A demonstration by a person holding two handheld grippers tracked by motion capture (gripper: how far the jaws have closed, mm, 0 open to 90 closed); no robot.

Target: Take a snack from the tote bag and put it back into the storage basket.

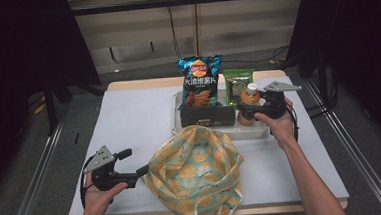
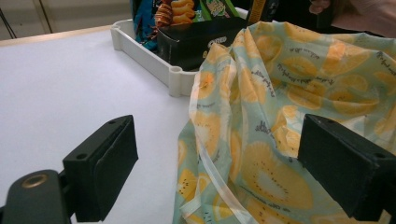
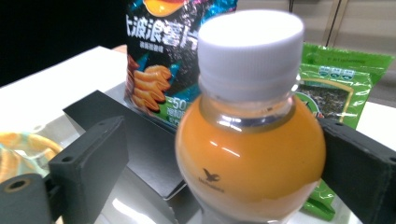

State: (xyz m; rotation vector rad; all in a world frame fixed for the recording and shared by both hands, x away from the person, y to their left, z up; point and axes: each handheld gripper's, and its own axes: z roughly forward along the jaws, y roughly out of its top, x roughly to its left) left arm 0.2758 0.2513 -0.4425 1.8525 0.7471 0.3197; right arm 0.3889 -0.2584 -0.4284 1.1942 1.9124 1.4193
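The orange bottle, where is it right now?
The bottle stands upright at the right end of the white tray, in front of the green packet and beside the black box, between the right gripper's open jaws.

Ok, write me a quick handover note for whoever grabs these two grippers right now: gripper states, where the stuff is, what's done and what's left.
Right gripper: open around the orange juice bottle; a gap shows at one pad, so no grip yet.
Left gripper: open at the left edge of the fruit-print bag, fabric between its jaws, not pinched.
White tray holds the bottle, upright, the blue chip bag, the green snack packet and a black box.
Done: both grippers positioned.
Left, probably: close on the bottle, hold the bag open, then load the tray's items.
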